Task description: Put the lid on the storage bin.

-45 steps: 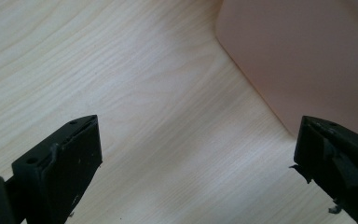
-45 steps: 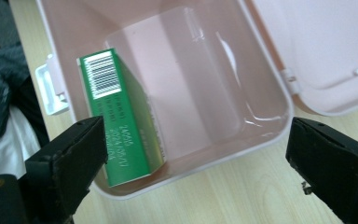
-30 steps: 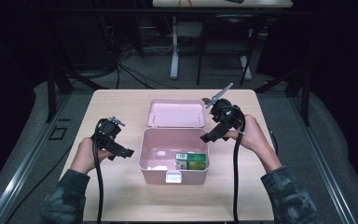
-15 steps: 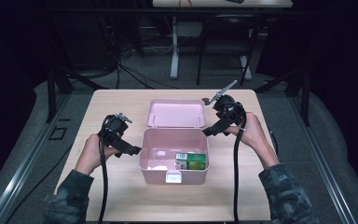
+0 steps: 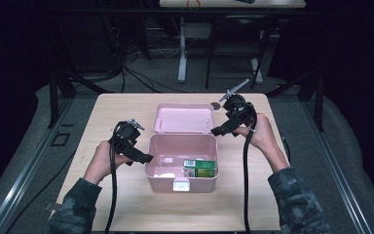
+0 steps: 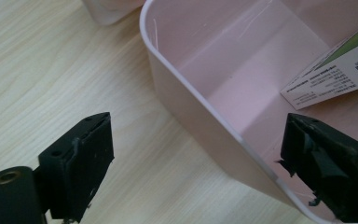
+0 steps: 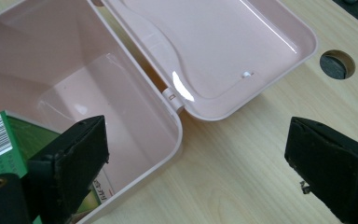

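So the left claw (image 5: 145, 158) is spread wide, though its jaws have just been closing a bit. It straddles the left wall of the pink storage box (image 5: 156, 155): in the left gripper view one jaw hangs over the bare wood and the other over the inside of the box, with the rim running between them and neither pad pressing on it. The right claw (image 5: 220, 130) is spread wide too, nothing between its jaws, hovering by the box's back right corner, near the hinge. In the right gripper view one jaw sits over the box interior and the other over the worktop (image 5: 126, 107).

The box sits open in the middle of the worktop, its lid (image 5: 182, 118) laid flat behind it, inside facing up. Down inside, toward the front right, lies a green carton (image 5: 204, 168) with a white barcode label. There's a round cable hole (image 5: 215, 105) in the worktop just past the lid's right corner.
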### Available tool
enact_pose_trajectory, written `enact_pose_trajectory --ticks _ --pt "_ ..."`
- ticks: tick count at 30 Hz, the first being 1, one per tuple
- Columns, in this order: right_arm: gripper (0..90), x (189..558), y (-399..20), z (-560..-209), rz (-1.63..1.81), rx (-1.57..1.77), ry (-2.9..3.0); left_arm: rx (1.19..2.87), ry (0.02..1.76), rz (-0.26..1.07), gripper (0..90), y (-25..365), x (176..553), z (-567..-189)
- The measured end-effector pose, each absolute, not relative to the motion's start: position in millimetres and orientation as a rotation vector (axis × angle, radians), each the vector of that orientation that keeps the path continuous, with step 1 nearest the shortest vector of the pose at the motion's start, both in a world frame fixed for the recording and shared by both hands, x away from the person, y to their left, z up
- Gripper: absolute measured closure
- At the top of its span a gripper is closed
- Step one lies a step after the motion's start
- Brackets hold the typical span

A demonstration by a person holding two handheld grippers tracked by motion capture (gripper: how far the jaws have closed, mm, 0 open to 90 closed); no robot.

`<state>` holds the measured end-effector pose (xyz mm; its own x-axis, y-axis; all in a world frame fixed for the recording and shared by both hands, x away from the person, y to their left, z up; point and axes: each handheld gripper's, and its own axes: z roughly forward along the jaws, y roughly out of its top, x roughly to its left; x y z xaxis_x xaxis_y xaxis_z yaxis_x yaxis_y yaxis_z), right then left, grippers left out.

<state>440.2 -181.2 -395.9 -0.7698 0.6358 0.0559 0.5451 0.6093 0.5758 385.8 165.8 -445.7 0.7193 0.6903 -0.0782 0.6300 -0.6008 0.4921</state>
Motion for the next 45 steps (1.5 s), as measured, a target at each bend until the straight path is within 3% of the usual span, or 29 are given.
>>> enact_pose_trajectory --ticks 12,22,25,30,45 --pt "7.8 455.7 -174.6 -402.1 0.875 1.022 2.645 2.426 1.007 0.134 25.0 156.9 387.0 -453.1" --pt "14.8 477.1 -167.7 -410.5 0.884 1.094 2.596 2.404 1.028 0.129 40.5 154.8 388.3 -457.2" --pt "20.2 484.6 -168.5 -417.5 0.9 1.125 2.564 2.408 1.024 0.126 43.2 154.1 388.5 -459.1" --pt "37.3 502.7 -172.0 -434.4 0.89 1.209 2.508 2.427 1.02 0.132 49.3 148.3 387.0 -463.7" --pt "58.8 542.7 -176.8 -469.6 0.931 1.403 2.431 2.425 1.061 0.18 55.9 145.6 388.0 -470.9"
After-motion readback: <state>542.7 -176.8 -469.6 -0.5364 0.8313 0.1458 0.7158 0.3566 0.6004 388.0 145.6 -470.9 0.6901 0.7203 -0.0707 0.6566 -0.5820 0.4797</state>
